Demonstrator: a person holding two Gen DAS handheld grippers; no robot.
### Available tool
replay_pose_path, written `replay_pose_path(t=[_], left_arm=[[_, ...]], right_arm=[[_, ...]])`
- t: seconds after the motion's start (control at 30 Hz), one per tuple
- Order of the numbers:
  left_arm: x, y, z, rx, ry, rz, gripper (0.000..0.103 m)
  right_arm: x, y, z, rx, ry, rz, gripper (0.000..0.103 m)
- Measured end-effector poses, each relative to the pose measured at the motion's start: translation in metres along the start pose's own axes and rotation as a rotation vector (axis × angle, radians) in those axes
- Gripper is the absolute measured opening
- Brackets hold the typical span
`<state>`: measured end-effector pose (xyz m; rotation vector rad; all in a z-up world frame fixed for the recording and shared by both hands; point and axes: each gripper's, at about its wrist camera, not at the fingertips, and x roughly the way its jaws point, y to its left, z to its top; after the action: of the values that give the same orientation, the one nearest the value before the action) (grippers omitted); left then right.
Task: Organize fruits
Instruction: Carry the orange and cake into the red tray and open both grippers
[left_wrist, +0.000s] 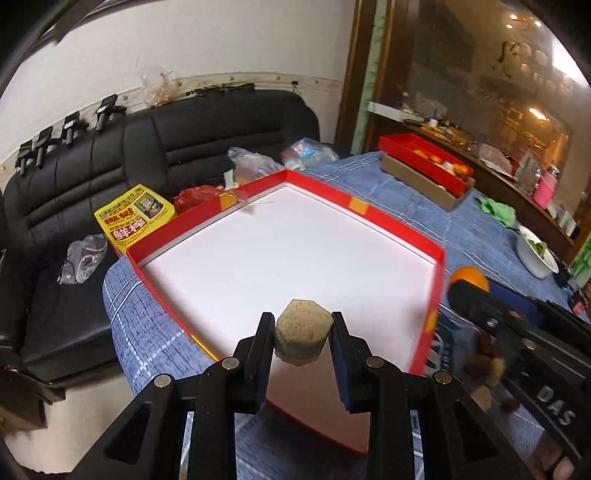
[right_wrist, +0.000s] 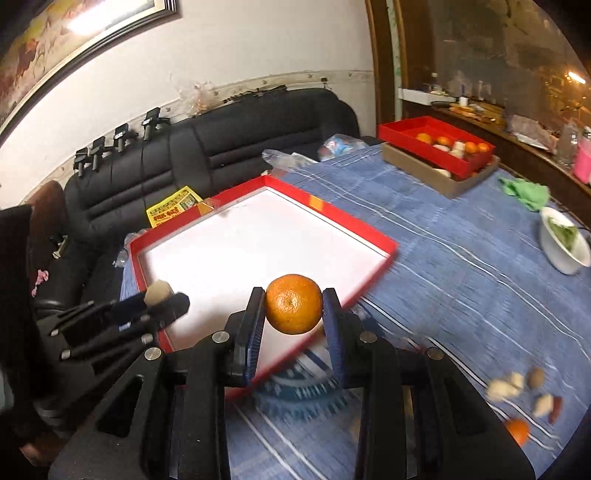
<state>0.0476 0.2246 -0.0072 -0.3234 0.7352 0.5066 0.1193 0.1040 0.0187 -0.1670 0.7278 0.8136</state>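
A: What sits in the left gripper (left_wrist: 302, 325)?

B: A tan, grainy lump (left_wrist: 301, 332) with blunt facets, matte and sandy-looking (I cannot tell which fruit it is). The black jaws pinch it from both sides, above the near edge of the red tray (left_wrist: 437, 280).

A: And the right gripper (right_wrist: 294, 306)?

B: Its jaws are clamped on a mandarin (right_wrist: 294, 303), round, glossy orange, finely dimpled, with the small navel facing the camera. It hangs over the tray's near corner.

A: The tray itself?

B: Shallow, rectangular card, red walls with a smooth white floor, lying on a blue cloth (right_wrist: 461, 266) crossed by white lines.

A: What does one camera catch that the other misses?

B: The right wrist view shows loose pieces on the cloth at 4 o'clock: pale chunks (right_wrist: 506, 386), a brownish one and another orange fruit (right_wrist: 518, 431), all blurred. It also shows a second red tray (right_wrist: 436, 142) at 1 o'clock with small oranges inside, sitting in a brown box. The left wrist view shows a yellow printed packet (left_wrist: 135, 218) at 10 o'clock on the black padded sofa (left_wrist: 221, 136), and only a sliver of the mandarin at 3 o'clock.
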Motion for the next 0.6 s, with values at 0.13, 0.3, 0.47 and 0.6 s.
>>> replay_pose_path(t=[0.13, 0.3, 0.47, 0.6], left_arm=[[0.015, 0.005, 0.006, -0.007, 0.017, 0.023, 0.028], [0.026, 0.007, 0.008, -0.006, 0.027, 0.044, 0.028], [0.034, 0.011, 0.01, -0.021, 0.038, 0.063, 0.028], [0.044, 0.013, 0.009, -0.02, 0.094, 0.08, 0.036]], right_arm=[[0.031, 0.003, 0.009, 0.007, 0.027, 0.005, 0.031], [0.058, 0.002, 0.013, 0.027, 0.061, 0.003, 0.031], [0.073, -0.001, 0.014, 0.029, 0.091, 0.003, 0.031], [0.086, 0.002, 0.013, 0.021, 0.134, 0.003, 0.032]])
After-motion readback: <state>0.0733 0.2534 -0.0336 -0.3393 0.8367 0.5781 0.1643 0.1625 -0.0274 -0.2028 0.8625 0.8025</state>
